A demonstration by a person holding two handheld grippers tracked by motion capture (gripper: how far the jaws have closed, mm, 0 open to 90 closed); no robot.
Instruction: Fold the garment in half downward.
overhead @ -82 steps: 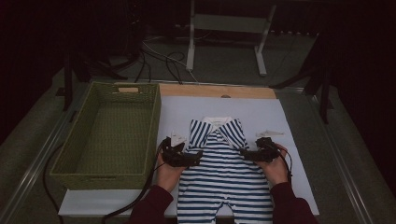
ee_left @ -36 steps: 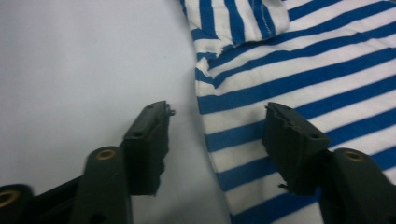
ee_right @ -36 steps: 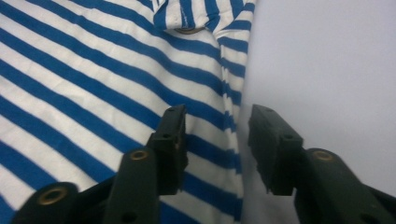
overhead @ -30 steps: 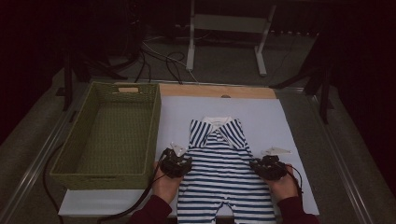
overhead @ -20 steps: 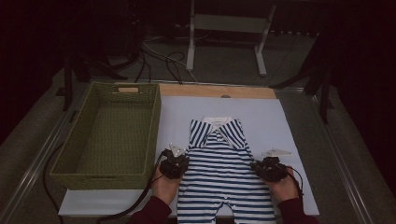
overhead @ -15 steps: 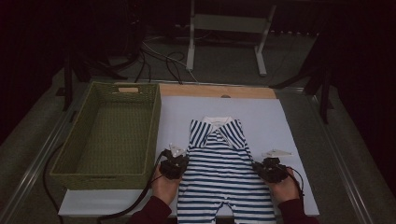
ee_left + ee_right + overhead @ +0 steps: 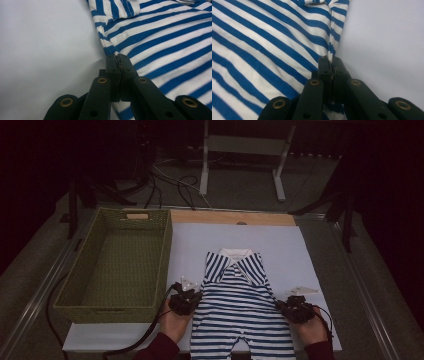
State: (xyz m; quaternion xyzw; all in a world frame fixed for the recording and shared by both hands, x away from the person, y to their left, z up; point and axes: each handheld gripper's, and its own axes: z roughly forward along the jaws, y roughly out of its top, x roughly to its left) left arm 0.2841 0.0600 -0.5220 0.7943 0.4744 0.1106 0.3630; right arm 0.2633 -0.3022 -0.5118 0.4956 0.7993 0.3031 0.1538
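Observation:
A blue-and-white striped baby romper lies flat on the white sheet, collar away from me. My left gripper sits at the garment's left side edge. In the left gripper view its jaws are shut on the striped cloth's edge, having just closed there. My right gripper sits at the right side edge. Its jaws, which also just closed, pinch the striped hem in the right gripper view. Both hands rest low at the near end of the table.
A green woven basket stands to the left of the sheet, with nothing in it. A wooden strip runs along the sheet's far edge. Metal rails border the table on both sides. Cables and a stand lie on the floor beyond.
Both grippers slid from the romper's chest down to its side edges, then kept almost still. Their jaws have closed onto the cloth edges.

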